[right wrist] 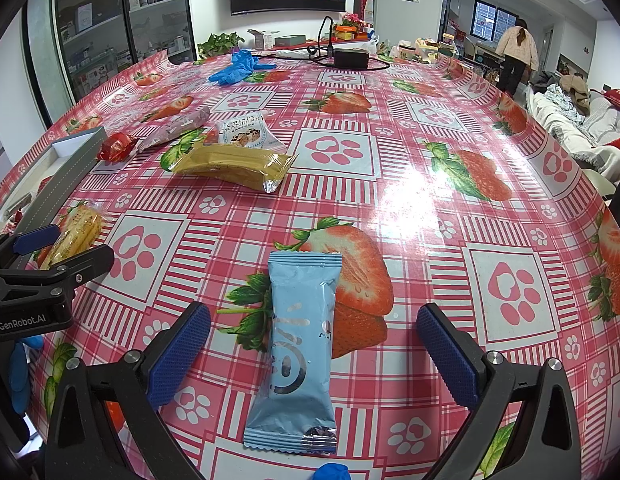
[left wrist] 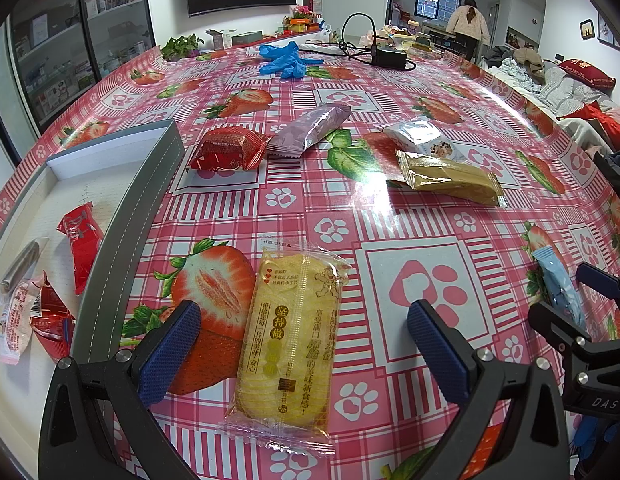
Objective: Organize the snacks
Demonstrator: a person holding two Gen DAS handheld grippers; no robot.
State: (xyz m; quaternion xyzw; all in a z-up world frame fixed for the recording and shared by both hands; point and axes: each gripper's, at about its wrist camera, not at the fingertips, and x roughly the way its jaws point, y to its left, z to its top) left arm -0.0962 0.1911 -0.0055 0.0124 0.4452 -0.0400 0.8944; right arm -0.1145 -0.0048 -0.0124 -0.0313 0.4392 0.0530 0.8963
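Observation:
A yellow cracker pack (left wrist: 291,340) lies flat on the strawberry tablecloth between the wide-open fingers of my left gripper (left wrist: 305,320), untouched. My right gripper (right wrist: 314,324) is open too, with a light blue snack pack (right wrist: 295,356) lying between its fingers, free of both pads. Further out rest a gold pack (left wrist: 450,178), a white cranberry pack (left wrist: 424,140), a purple pack (left wrist: 310,128) and a red pack (left wrist: 227,150). The grey-rimmed white tray (left wrist: 121,216) at the left holds several red and pink wrappers (left wrist: 79,246).
Blue gloves (left wrist: 283,60) and a black power adapter with cable (left wrist: 390,56) lie at the table's far end. A person stands at the back right of the room. A sofa with clothes runs along the right side. The right gripper's body (left wrist: 582,340) shows at the left view's edge.

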